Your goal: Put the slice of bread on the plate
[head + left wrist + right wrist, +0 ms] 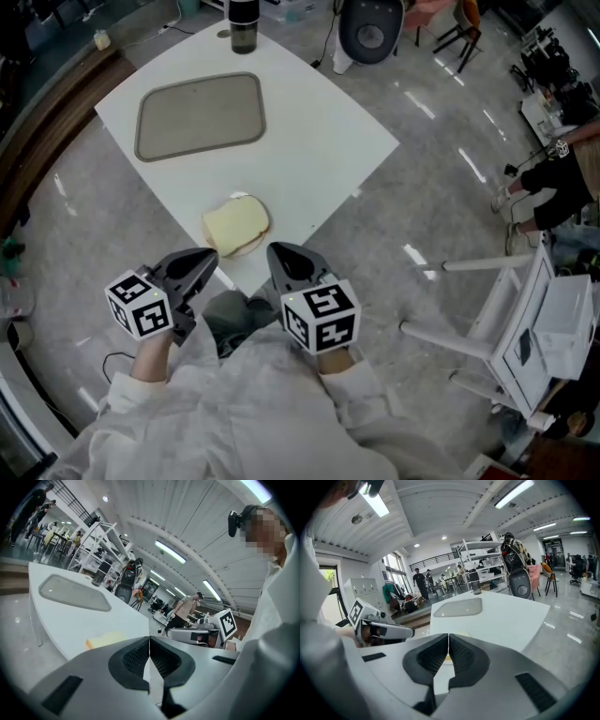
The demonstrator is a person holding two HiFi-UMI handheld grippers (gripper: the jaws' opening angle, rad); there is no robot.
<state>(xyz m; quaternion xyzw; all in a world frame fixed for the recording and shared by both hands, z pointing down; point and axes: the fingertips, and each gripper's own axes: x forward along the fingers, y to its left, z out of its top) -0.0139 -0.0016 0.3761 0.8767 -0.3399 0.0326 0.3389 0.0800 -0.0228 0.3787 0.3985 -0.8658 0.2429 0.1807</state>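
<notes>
A person in white sleeves holds two grippers level over the near corner of a white table (309,131). The left gripper (208,259) has its jaws pressed together with nothing between them, as its own view confirms (149,641). The right gripper (278,251) is likewise closed and empty (448,639).

Just beyond the two tips, and roughly midway between them, the slice of bread (236,225) lies flat on the table close to that corner. Neither gripper is clearly the nearer. From the left gripper the slice sits ahead and a little to the left (105,639). From the right gripper only a sliver of it shows, straight ahead over the jaws (461,633).

The slice is pale yellow, with a brown crust along the edge nearest the person. Its slightly longer side runs across the head view, so either gripper would meet it side-on and would have to open first.

Farther up the table, well apart from the bread, lies the plate (199,114), a shallow grey-beige rectangle with rounded corners, with nothing on it. A dark bottle (242,23) stands beyond it at the far edge.
</notes>
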